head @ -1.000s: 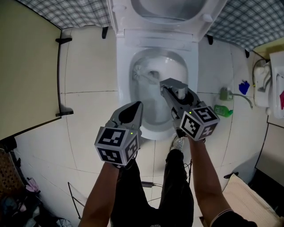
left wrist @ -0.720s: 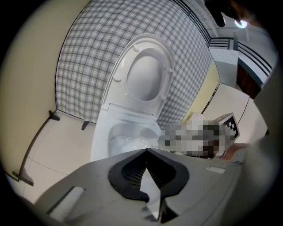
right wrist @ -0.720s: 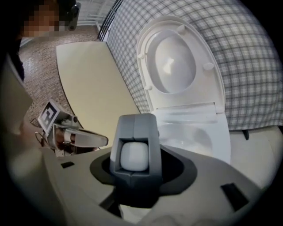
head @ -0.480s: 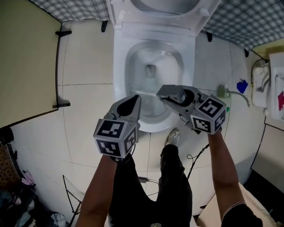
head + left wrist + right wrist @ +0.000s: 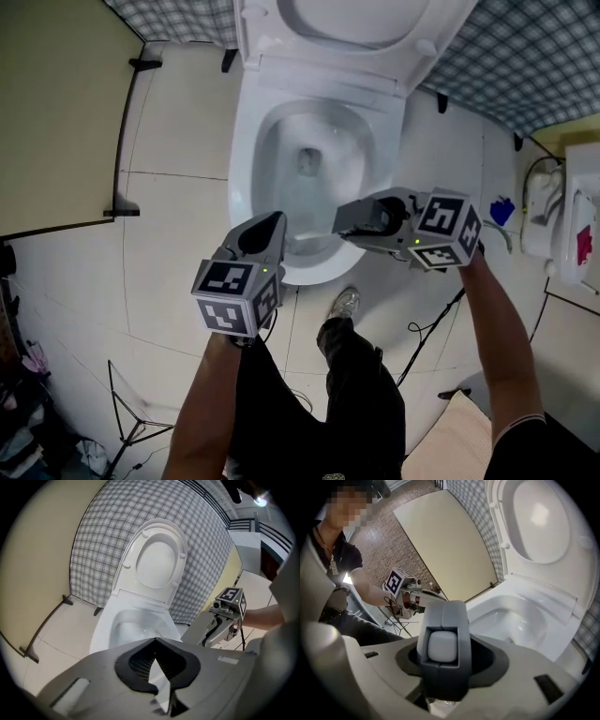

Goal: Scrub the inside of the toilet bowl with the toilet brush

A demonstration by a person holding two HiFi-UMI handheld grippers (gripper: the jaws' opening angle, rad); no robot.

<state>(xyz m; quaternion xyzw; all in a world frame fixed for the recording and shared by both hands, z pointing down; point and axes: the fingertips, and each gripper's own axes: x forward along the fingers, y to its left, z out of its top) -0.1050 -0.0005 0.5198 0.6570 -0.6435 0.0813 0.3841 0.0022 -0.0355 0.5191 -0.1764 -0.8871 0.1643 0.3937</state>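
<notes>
Right gripper (image 5: 343,220) clamped on grey toilet brush handle (image 5: 461,634); left gripper (image 5: 154,641) closed, empty, near toilet bowl (image 5: 246,178).

One toilet (image 5: 240,187), one toilet brush (image 5: 443,648), possibly one shoe (image 5: 345,303), two grippers (left gripper (image 5: 274,223), right gripper (image 5: 342,220))
</notes>
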